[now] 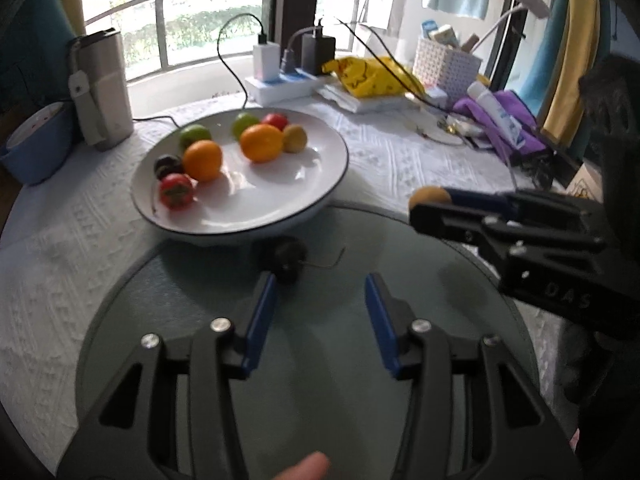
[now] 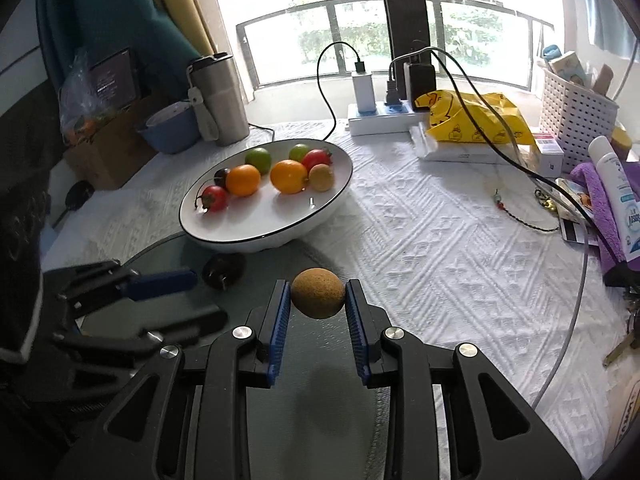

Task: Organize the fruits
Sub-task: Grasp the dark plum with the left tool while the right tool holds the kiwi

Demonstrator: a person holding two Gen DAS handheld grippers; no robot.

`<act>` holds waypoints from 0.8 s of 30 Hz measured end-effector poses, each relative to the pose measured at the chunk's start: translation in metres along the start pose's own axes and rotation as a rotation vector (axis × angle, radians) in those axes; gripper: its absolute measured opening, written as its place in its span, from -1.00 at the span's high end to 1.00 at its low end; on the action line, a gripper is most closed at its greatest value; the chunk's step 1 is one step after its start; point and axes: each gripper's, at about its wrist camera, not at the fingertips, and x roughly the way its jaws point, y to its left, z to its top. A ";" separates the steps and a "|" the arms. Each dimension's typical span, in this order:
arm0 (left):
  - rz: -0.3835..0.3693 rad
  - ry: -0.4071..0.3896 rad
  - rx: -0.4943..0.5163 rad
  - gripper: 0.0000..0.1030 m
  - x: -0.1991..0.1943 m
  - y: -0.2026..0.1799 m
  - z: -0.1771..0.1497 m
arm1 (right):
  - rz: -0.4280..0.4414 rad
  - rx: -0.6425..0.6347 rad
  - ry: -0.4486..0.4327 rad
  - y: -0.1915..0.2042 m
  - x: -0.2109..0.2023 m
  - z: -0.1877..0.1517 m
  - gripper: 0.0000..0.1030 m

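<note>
A small brown, rough-skinned round fruit (image 2: 318, 293) sits pinched between the blue pads of the right gripper (image 2: 318, 300), clamped on both sides and lifted clear above the round glass mat (image 2: 320, 412). Just beyond and to its left, a dark, near-black fruit (image 2: 223, 271) lies on the glass against the foot of the white plate (image 2: 280, 236). The left gripper (image 1: 320, 292) hovers over the mat with its jaws parted and nothing between them; the dark fruit (image 1: 285, 259) lies just ahead of its left fingertip. On the plate rest two oranges (image 1: 203, 160), two limes, two red tomatoes (image 1: 176, 191), a small yellowish fruit and another dark fruit.
</note>
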 end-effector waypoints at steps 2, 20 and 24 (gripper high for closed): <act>0.003 0.022 -0.009 -0.61 0.008 -0.001 0.002 | 0.007 0.007 -0.005 -0.004 0.000 0.001 0.42; 0.110 0.031 -0.145 0.29 0.020 0.024 0.016 | 0.042 0.024 -0.005 -0.011 0.009 0.002 0.41; 0.098 0.031 -0.158 0.44 0.017 0.027 0.015 | 0.039 0.019 -0.004 -0.010 0.008 0.002 0.42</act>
